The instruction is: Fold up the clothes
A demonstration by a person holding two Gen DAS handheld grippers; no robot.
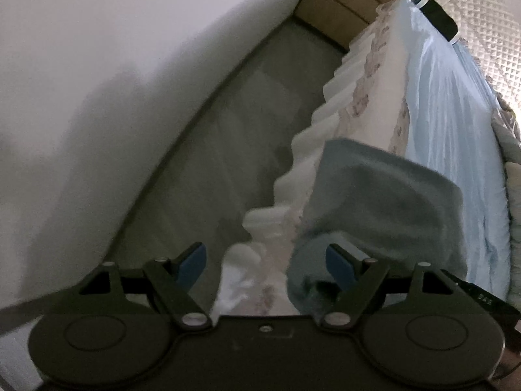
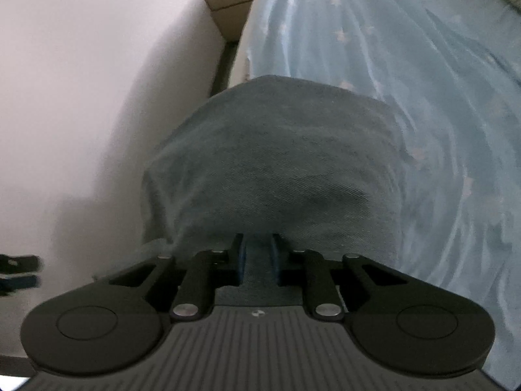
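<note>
A blue-grey denim garment [image 2: 276,153] lies folded over at the edge of a bed covered with a pale blue sheet [image 2: 407,65]. My right gripper [image 2: 259,254] is shut on the near edge of the denim, with cloth pinched between its blue pads. In the left wrist view the same denim [image 1: 387,202] hangs over the bed's side. My left gripper [image 1: 267,262] is open and empty beside the bed edge; its right fingertip [image 1: 340,262] is close against the denim's lower fold.
A white frilled bed skirt [image 1: 306,150] hangs down the bed's side. A grey floor strip [image 1: 234,137] runs between the bed and a white wall [image 1: 97,49]. Cardboard boxes [image 1: 345,3] stand at the far end. A quilted white cover [image 1: 485,16] lies further up the bed.
</note>
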